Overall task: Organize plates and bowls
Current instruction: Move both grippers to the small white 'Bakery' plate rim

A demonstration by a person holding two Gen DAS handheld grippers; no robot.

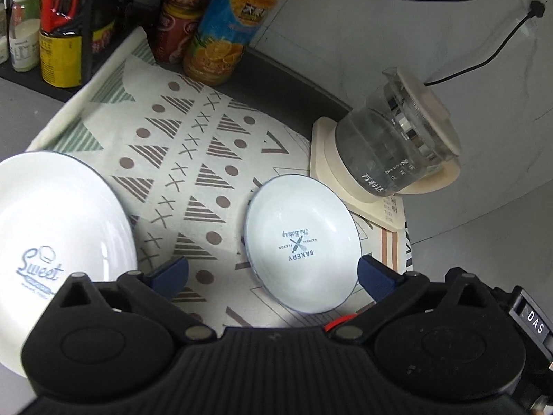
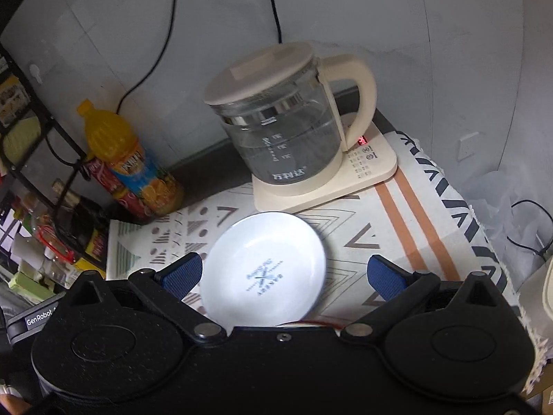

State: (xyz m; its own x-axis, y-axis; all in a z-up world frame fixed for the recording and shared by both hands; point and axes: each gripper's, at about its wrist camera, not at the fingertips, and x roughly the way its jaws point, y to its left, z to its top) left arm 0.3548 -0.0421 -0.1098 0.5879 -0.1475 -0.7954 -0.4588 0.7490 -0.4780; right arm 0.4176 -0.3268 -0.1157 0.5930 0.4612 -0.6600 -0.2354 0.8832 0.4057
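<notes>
A small white bowl (image 1: 301, 242) printed "BAKERY" lies on the patterned cloth (image 1: 193, 159). My left gripper (image 1: 273, 273) hangs open over its near side, blue fingers (image 1: 171, 271) wide apart, nothing between the pads. At the left edge lies a larger white plate (image 1: 58, 228) marked "Sweet". In the right wrist view the same small bowl (image 2: 264, 273) sits between the spread blue fingers (image 2: 383, 276) of my right gripper (image 2: 283, 275), which is open and not touching it. A red-rimmed edge shows just under that bowl's near side.
A glass kettle (image 2: 283, 131) on a cream base (image 2: 373, 169) stands behind the bowl, cords running up the wall. An orange juice bottle (image 2: 121, 159) and red bottle (image 1: 179, 14) stand at the back left beside a black rack (image 2: 45, 159) of jars.
</notes>
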